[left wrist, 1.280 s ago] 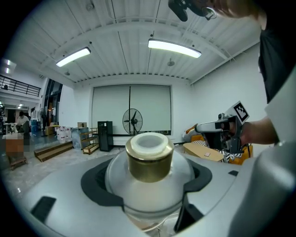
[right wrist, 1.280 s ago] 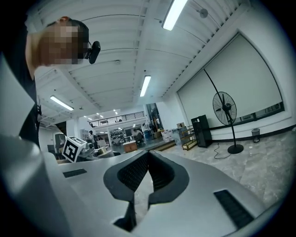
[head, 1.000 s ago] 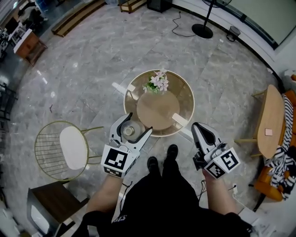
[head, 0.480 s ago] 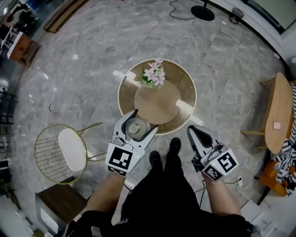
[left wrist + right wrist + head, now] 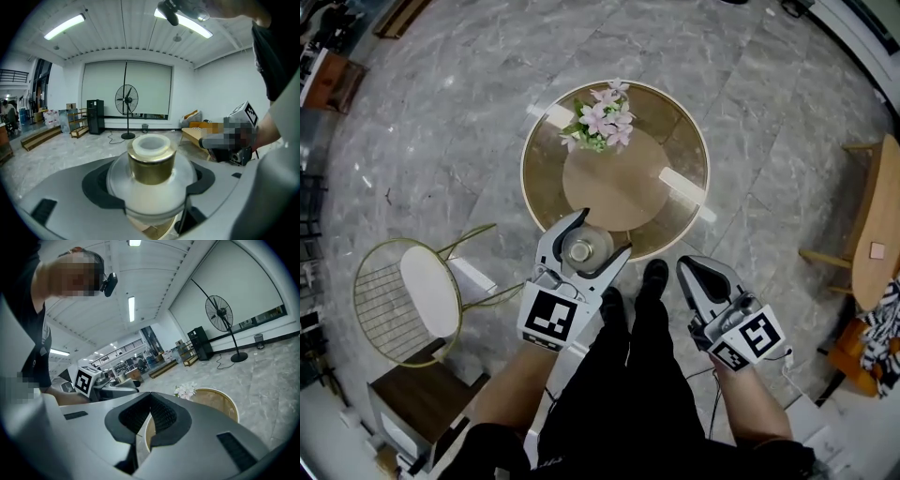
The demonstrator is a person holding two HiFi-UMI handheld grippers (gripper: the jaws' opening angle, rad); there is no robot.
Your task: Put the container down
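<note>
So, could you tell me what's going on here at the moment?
A person is working with a handheld gripper in each hand. The left gripper is clamped around a round glass container with a gold collar, held at the near edge of the round table that has flowers on it. The jaws have not let go, so it isn't put down yet. The right gripper is shut and empty, off to the side of the table.

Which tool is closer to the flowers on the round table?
Left. The left tool, gripping the container, is across the table from the flowers; the right tool is off the table, farther away.
</note>
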